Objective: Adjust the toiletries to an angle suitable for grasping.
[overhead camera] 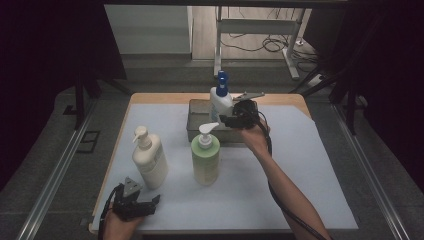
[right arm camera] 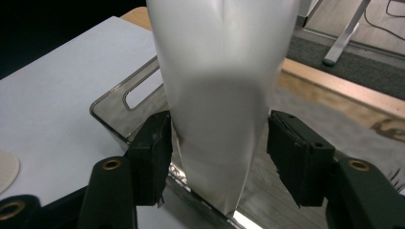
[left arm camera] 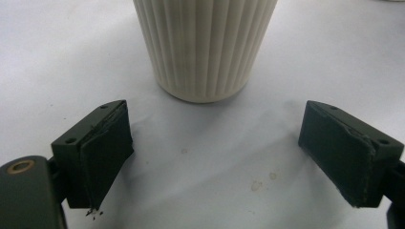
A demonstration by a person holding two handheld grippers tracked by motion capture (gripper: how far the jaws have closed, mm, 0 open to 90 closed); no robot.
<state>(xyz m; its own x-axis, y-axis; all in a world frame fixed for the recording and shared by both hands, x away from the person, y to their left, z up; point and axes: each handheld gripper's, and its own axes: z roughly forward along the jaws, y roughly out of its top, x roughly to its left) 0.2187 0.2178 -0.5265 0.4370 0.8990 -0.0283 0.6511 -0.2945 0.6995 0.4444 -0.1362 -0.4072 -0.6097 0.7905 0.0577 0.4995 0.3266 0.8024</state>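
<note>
White bottle (overhead camera: 220,102) held over the far tray (overhead camera: 196,122).

Clamped in the right gripper (overhead camera: 234,119), with a pad on each side, above the metal tray at the far middle of the table (overhead camera: 300,190). Left gripper (overhead camera: 145,206) at the near left, jaws wide apart and holding nothing, just near of the cream bottle (overhead camera: 150,159). Green bottle (overhead camera: 205,157) upright in the middle, near of the tray.

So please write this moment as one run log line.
right tool: around white bottle with blue pump, over metal tray | left tool: open, before cream bottle | green bottle: standing
</note>
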